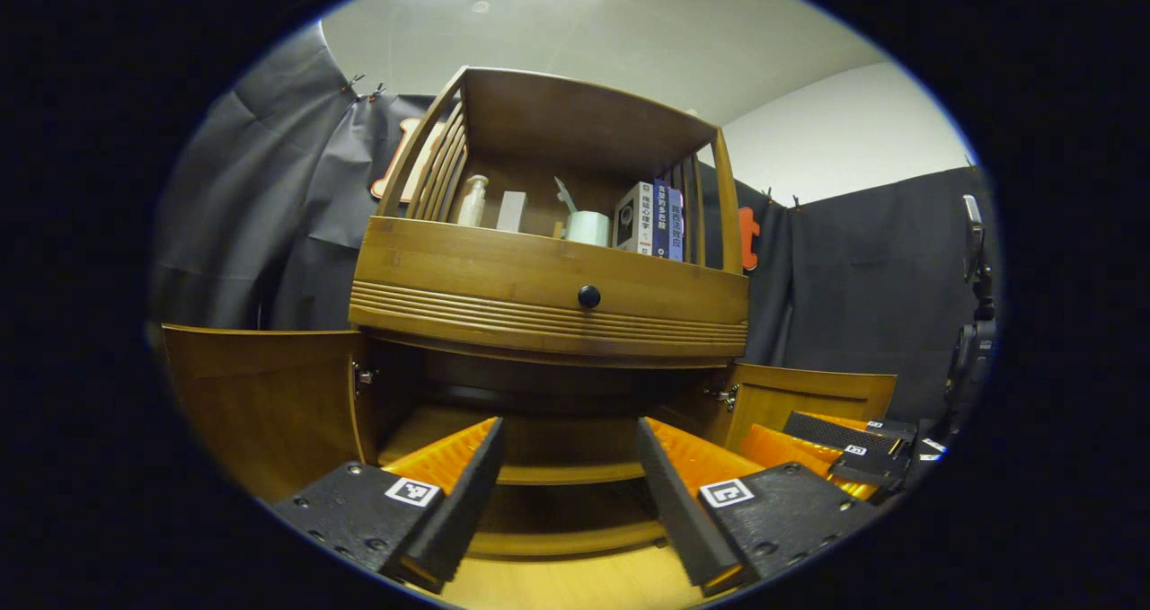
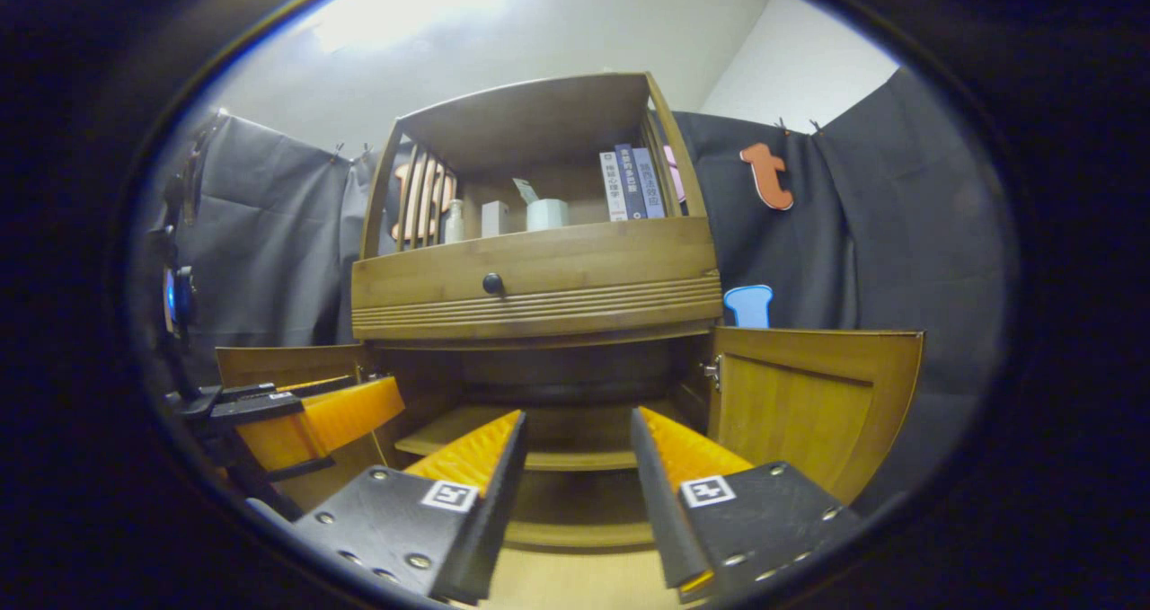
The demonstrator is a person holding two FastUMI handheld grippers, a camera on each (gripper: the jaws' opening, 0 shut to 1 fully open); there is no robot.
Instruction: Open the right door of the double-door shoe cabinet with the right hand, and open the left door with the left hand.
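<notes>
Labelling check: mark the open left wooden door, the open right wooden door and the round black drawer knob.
open left wooden door [image 1: 260,394]: left gripper view, on its inner panel.
open right wooden door [image 2: 809,403]: right gripper view, on its inner panel.
round black drawer knob [image 1: 588,296]: left gripper view, on its centre.

Book spines [image 1: 660,219] too small

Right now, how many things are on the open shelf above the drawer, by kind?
Books: 3
Pump bottle: 1
Pale block: 1
Round container: 1
Total: 6
</notes>
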